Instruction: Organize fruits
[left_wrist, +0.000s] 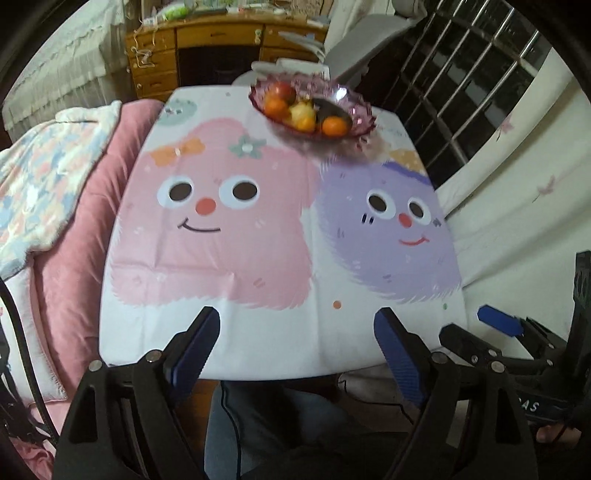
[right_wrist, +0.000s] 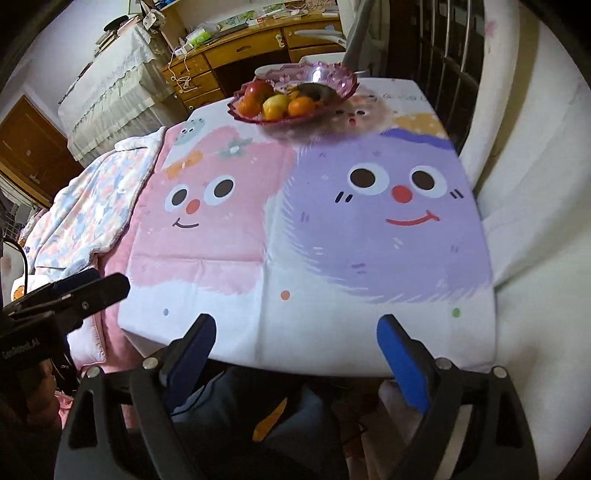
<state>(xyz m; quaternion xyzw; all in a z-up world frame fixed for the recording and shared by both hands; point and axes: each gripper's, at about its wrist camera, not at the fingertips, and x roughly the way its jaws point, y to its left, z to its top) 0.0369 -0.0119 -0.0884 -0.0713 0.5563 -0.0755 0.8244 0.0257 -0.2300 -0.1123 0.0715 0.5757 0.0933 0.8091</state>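
Note:
A purple glass bowl (left_wrist: 364, 123) stands at the far end of the table and also shows in the right wrist view (right_wrist: 347, 83). It holds several fruits: a red apple (left_wrist: 281, 89), oranges (left_wrist: 335, 126), a yellow fruit (left_wrist: 303, 115) and a dark one (left_wrist: 330, 107). My left gripper (left_wrist: 297, 325) is open and empty, over the table's near edge. My right gripper (right_wrist: 295, 330) is open and empty at the near edge too. Each gripper shows at the side of the other's view, the right one (left_wrist: 498, 321) and the left one (right_wrist: 74, 288).
The table wears a cloth (left_wrist: 236, 229) printed with pink and purple cartoon faces. A bed with a pink quilt (left_wrist: 66, 229) lies to the left. A wooden desk (left_wrist: 221, 48) stands behind, a barred window (left_wrist: 461, 85) to the right. The person's legs (left_wrist: 266, 424) are below.

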